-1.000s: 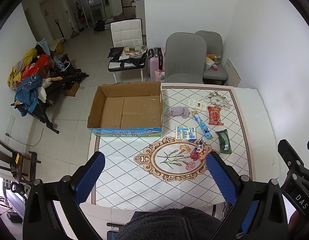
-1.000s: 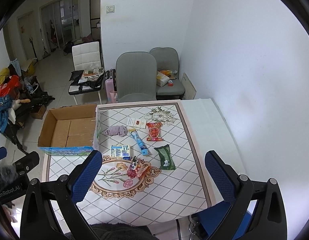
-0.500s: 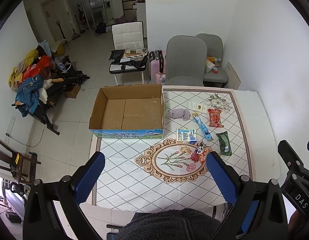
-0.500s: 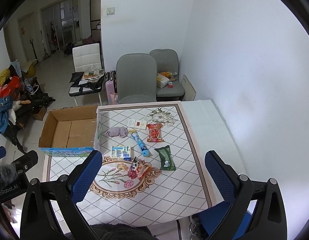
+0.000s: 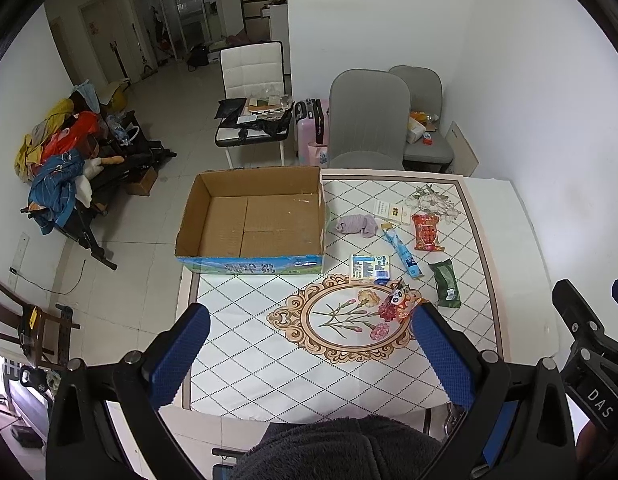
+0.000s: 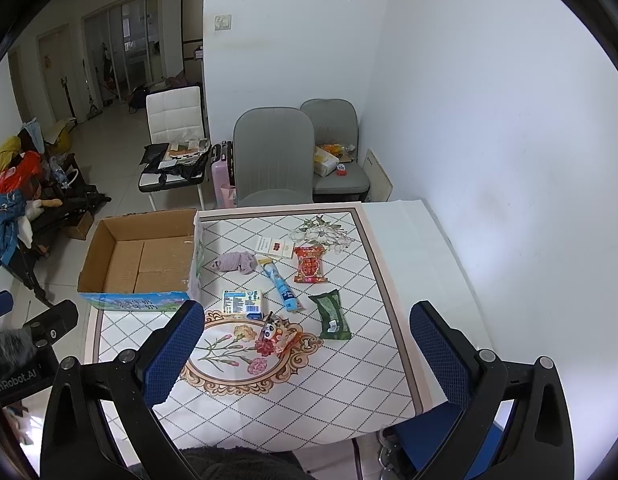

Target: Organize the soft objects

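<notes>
An open, empty cardboard box sits at the table's left edge. On the tablecloth lie a crumpled purple cloth, a blue tube, a red packet, a green pouch, a tissue pack, a small panda-print packet and a white card box. My left gripper and right gripper are both open and empty, held above the table's near edge.
Two grey chairs stand behind the table. A white chair with clutter and a pink suitcase stand on the floor. A clothes pile lies far left. The white wall runs along the right.
Both grippers have drawn back and risen slightly; the table and box appear a little smaller and farther. Nothing on the table has moved.
</notes>
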The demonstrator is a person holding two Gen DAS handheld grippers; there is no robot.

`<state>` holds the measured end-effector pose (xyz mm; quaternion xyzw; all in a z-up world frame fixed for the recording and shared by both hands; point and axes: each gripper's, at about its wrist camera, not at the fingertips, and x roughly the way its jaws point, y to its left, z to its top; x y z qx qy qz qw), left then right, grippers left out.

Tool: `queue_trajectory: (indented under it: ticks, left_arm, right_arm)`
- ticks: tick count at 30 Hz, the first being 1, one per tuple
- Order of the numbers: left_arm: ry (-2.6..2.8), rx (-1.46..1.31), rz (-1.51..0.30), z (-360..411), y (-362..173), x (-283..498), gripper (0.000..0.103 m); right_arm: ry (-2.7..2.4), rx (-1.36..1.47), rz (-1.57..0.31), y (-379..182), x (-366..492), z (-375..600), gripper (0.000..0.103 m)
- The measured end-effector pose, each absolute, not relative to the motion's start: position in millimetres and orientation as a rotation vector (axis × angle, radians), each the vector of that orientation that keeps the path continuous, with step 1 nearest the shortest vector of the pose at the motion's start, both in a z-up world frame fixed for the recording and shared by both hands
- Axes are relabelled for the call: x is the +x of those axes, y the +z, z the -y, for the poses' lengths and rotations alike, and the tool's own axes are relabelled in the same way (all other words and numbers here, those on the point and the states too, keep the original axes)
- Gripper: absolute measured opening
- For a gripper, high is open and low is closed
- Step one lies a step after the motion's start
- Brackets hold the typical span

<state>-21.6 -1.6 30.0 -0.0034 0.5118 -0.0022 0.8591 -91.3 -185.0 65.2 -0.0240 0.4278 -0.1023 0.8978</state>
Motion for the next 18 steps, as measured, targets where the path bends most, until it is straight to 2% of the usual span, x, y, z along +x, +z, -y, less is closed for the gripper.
queue_trajectory:
  ticks: [6, 10, 15, 18]
  left_arm:
    - [-0.018, -0.002, -1.094, 9.5, 19.0, -13.1, 0.103]
    - [-0.062, -0.012, -1.156, 26.0, -11.2, 14.6, 0.103]
    - [-0.131, 0.008, -1.255, 66.1, -75.8, 64.3, 0.103]
    - [-0.182, 0.036, -1.371, 97.0, -133.3, 94.9, 0.103]
  right_arm:
    - [-0.215, -0.013, -0.916, 55.0, -83.4, 196.5, 0.103]
    - [-0.238, 0.045, -0.978, 28.3, -62.3, 228.6, 0.103]
    - [-0.267, 0.141, -1.142, -44.9, -18.4, 287.3, 0.103]
    - [-0.266, 0.184, -1.258, -107.1, 11.9, 323.1, 0.103]
